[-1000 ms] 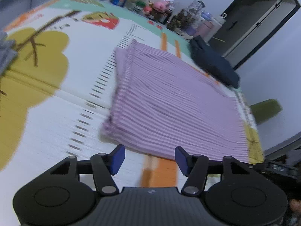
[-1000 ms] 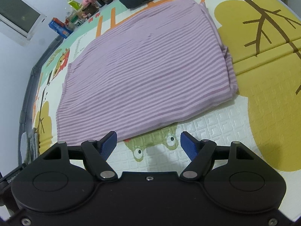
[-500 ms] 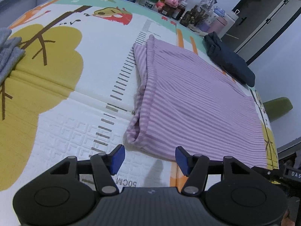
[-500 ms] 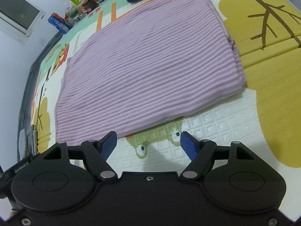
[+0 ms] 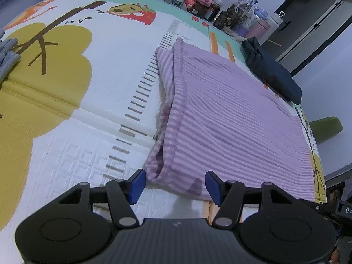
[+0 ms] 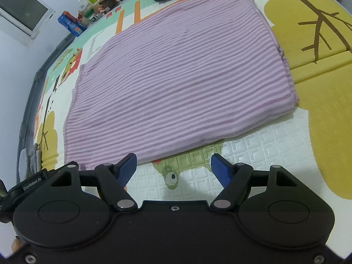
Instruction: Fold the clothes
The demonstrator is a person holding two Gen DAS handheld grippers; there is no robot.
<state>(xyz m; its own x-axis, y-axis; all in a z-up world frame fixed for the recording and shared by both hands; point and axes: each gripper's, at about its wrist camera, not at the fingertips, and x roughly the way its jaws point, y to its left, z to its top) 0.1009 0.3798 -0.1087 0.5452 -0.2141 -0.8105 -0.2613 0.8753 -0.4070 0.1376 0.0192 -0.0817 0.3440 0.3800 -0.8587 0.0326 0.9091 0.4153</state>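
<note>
We note a purple-and-lilac striped knit garment (image 5: 231,118), folded into a broad rectangle and lying flat on a printed foam play mat (image 5: 92,101) with yellow trees and a ruler scale. In the left wrist view it fills the centre and right of the frame, its layered open edge running down the middle toward the lower centre; in the right wrist view (image 6: 176,83) it takes up the centre and upper half.

Left gripper (image 5: 175,186): black body, blue fingertip pads (image 5: 137,184), jaws spread wide, nothing between them. We see the garment's near corner just ahead of the gap, with the pads to either side of it; we cannot tell whether they touch the cloth.

Right gripper (image 6: 173,170): same build, jaws also wide apart and holding nothing. Its left pad (image 6: 126,168) sits at the garment's near edge; the right one is over bare mat with a green cartoon creature (image 6: 173,171) printed on it.

A dark navy bundled garment (image 5: 272,77) lies beyond the striped one, upper right of the left wrist view, touching or just beside its far edge. A row of bottles, jars and small containers (image 5: 209,4) lines the mat's far border. Grey folded cloth (image 5: 6,57) shows at the left edge. A dark door (image 5: 312,15) stands upper right.
</note>
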